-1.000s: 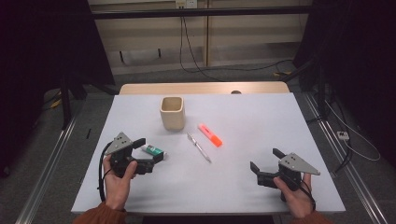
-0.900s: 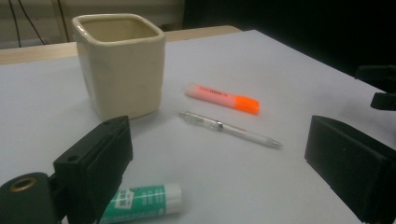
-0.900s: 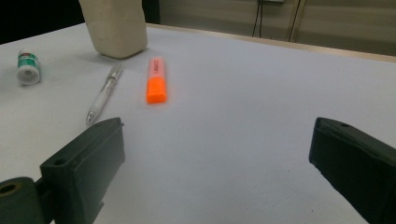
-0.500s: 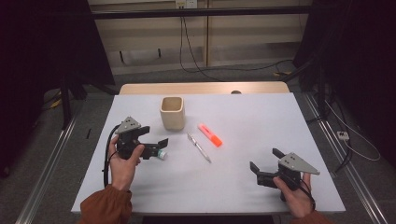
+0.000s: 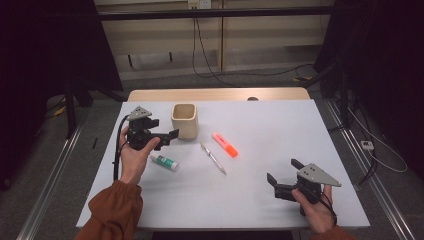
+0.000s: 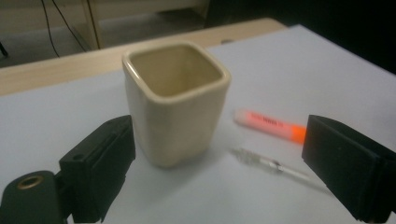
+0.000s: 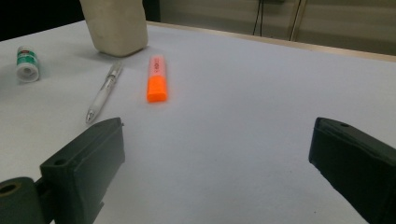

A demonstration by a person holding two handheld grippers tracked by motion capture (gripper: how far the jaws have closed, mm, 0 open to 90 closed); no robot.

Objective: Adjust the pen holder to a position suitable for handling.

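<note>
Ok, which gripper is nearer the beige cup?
Left. The left gripper hovers just beside the beige cup, jaws open towards it; the right gripper sits far off near the table's front edge.

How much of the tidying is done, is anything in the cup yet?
Nothing looks done: the cup is empty. In hand: the left gripper, open, faces the cup. Left to do: the highlighter, pen and glue stick lie on the table; the right gripper waits open.

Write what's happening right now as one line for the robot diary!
left gripper: open, facing cup | right gripper: open, above table | pen, highlighter, glue stick: lying untouched
</note>
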